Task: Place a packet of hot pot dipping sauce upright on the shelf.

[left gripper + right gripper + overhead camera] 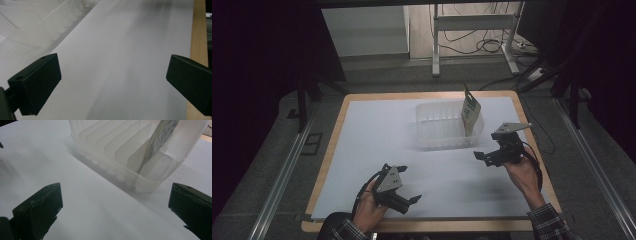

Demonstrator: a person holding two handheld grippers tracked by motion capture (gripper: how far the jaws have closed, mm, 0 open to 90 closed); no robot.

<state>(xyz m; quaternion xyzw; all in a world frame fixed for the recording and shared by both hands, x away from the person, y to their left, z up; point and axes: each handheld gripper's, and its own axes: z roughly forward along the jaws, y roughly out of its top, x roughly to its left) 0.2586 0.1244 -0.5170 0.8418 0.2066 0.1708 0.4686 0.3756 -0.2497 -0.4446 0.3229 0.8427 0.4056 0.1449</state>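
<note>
Grippers [414,200] [479,156] apart, bin [432,137] between, farther.

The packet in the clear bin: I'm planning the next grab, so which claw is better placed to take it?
Probably the right claw: it is open beside the clear bin, at the end where the packet leans. The left claw, also open, sits at the near table edge.

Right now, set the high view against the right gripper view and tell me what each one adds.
High view alone: both forearms, the left gripper near the front edge, the right gripper, the table's wooden rim and the floor cables. Right gripper view alone: the thin dividers inside the clear plastic bin, seen close, between wide-open jaws. Both: that bin with the printed packet leaning at one end, on the white table sheet.
</note>
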